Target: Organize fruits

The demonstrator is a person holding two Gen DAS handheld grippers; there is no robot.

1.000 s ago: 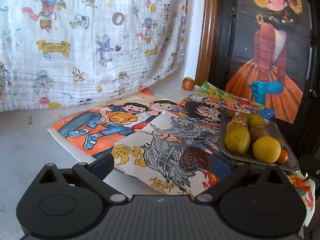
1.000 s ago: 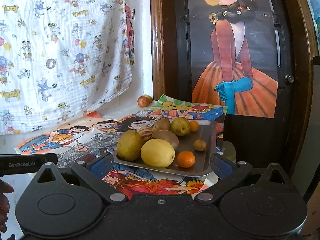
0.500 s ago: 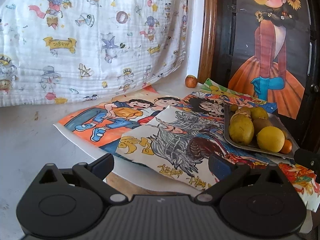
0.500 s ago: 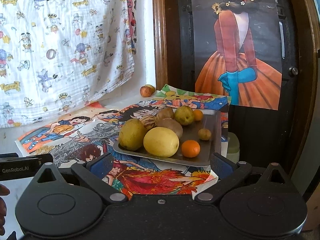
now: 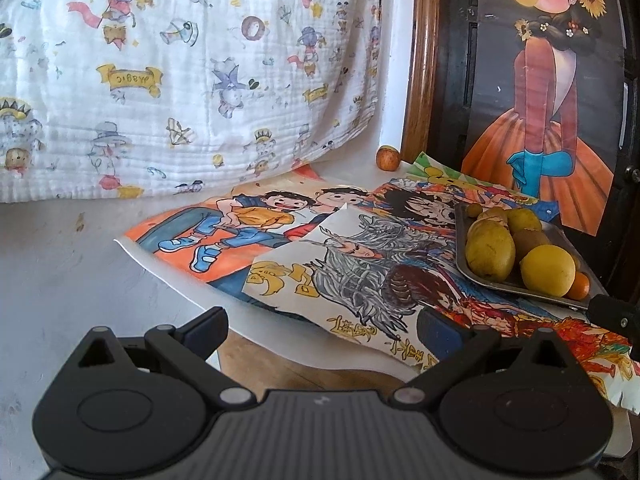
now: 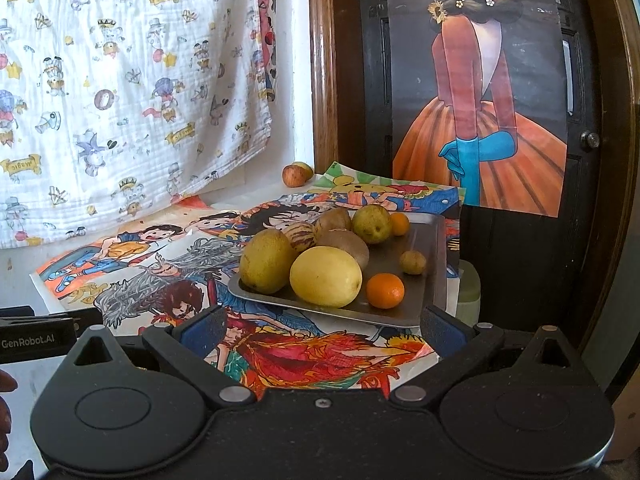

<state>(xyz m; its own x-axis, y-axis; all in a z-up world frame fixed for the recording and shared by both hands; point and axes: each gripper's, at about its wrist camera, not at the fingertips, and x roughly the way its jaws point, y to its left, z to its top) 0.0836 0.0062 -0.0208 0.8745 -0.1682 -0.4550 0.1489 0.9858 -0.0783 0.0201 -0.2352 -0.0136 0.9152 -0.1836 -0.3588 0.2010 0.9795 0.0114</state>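
Note:
A metal tray point(image 6: 428, 236) holds several fruits: a yellow lemon point(image 6: 325, 277), a green-yellow fruit point(image 6: 266, 261), a small orange point(image 6: 385, 290), a kiwi point(image 6: 350, 243) and others. The tray also shows at the right of the left wrist view point(image 5: 532, 292). A small apple point(image 6: 294, 176) lies alone by the back wall, also in the left wrist view point(image 5: 387, 158). My right gripper point(image 6: 320, 330) is open and empty, just in front of the tray. My left gripper point(image 5: 320, 326) is open and empty, before the table's front edge, left of the tray.
Coloured cartoon drawings point(image 5: 256, 232) cover the white table under the tray. A printed white cloth point(image 5: 180, 72) hangs behind. A dark door with a poster of a girl point(image 6: 480, 120) and a wooden frame point(image 6: 322, 80) stand at the back right.
Both grippers have drawn back from the table and risen slightly; the table's front edge and floor now show in the left view. No fruit has moved.

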